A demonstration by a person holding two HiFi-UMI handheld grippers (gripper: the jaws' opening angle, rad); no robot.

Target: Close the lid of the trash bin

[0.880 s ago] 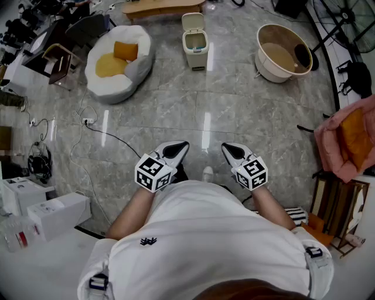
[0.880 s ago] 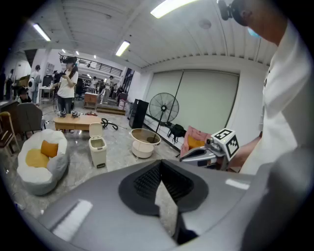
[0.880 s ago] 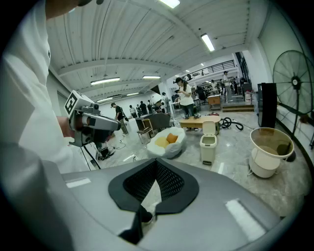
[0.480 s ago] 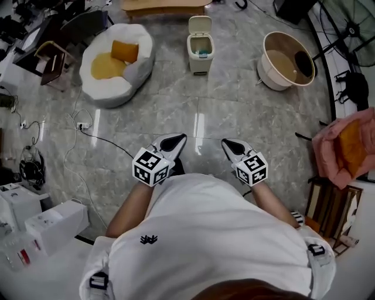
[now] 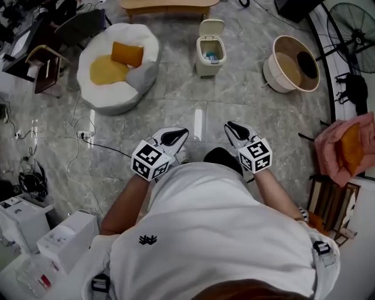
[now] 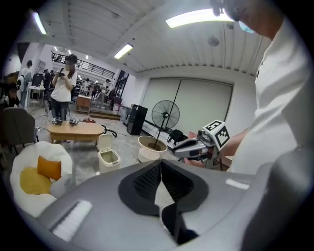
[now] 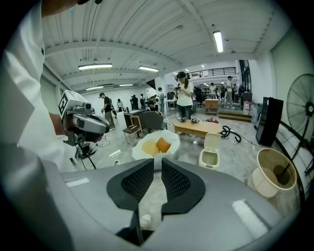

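The cream trash bin point(image 5: 209, 51) stands on the grey marble floor far ahead, its lid point(image 5: 212, 27) tipped up and something blue-green inside. It also shows small in the left gripper view, where the bin point(image 6: 108, 157) sits left of centre, and in the right gripper view, where the bin point(image 7: 210, 156) sits right of centre. My left gripper point(image 5: 176, 136) and right gripper point(image 5: 234, 128) are held side by side at waist height, well short of the bin. Both are shut and hold nothing: left gripper point(image 6: 160, 164) tips meet, right gripper point(image 7: 157, 164) shows only a thin slit.
A white beanbag point(image 5: 117, 64) with orange cushions lies left of the bin. A round beige tub point(image 5: 293, 64) sits to its right, with a low wooden table point(image 5: 170, 7) behind. Cables point(image 5: 88, 137) trail on the floor at left. A pink chair point(image 5: 345, 146) stands at right.
The view has shifted forward: the bin, beanbag and tub sit lower and slightly right in the head view. Both grippers keep the same pose in front of the person's body.
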